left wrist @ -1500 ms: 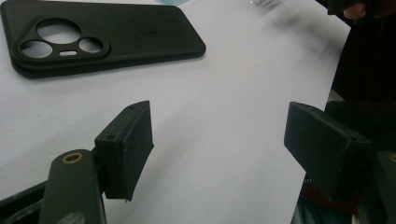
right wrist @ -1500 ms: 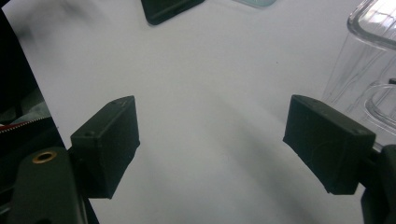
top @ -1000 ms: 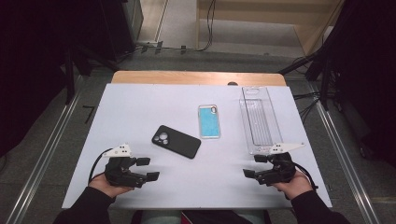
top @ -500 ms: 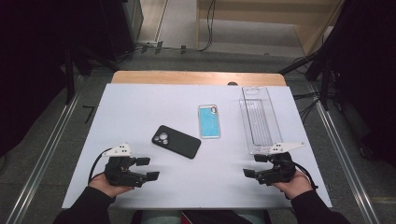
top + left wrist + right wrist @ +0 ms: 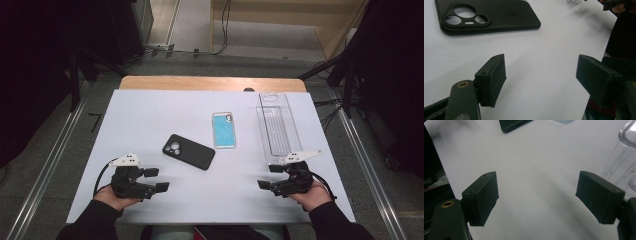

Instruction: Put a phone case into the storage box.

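Note:
A black phone case (image 5: 189,151) lies back up near the middle of the white table (image 5: 150,115), and its camera cut-outs (image 5: 464,15) fill the top left of the left gripper view. Right of it lies a blue phone (image 5: 223,130), screen side down. A clear plastic tray (image 5: 278,127) stands lengthwise at the right. My left gripper (image 5: 157,180) rests near the front left edge, jaws apart and empty, pointing right. My right gripper (image 5: 267,176) rests at the front right, jaws apart and empty, pointing left, just in front of the tray.
A wooden strip (image 5: 210,83) borders the table's far edge. Metal rails (image 5: 55,150) run along both sides on the floor. The clear tray's corner (image 5: 624,150) stands close to the right gripper's outer jaw.

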Tool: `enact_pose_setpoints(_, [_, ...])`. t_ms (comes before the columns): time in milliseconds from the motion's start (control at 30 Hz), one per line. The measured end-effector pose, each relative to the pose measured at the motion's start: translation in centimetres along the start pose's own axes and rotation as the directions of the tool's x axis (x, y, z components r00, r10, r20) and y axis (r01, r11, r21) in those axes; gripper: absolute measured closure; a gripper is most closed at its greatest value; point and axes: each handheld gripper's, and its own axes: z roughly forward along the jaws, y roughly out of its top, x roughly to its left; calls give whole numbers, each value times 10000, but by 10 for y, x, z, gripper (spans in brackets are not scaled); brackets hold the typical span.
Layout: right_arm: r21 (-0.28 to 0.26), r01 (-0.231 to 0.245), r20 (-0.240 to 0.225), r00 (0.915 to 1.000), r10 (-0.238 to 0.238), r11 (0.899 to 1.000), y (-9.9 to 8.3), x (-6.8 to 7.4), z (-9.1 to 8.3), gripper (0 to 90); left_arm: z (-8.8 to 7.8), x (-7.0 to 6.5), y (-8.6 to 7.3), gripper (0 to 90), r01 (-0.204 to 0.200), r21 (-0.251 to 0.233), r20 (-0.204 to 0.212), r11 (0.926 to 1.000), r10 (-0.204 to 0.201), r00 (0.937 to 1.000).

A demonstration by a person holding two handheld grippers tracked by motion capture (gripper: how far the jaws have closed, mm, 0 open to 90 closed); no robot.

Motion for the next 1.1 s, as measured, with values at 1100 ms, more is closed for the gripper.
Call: enact_pose_setpoints(1100, [-556, 27, 317, 9995, -9, 9984, 43, 30, 1, 161, -1, -1, 1, 264, 45, -90, 72, 9999, -45, 10000])
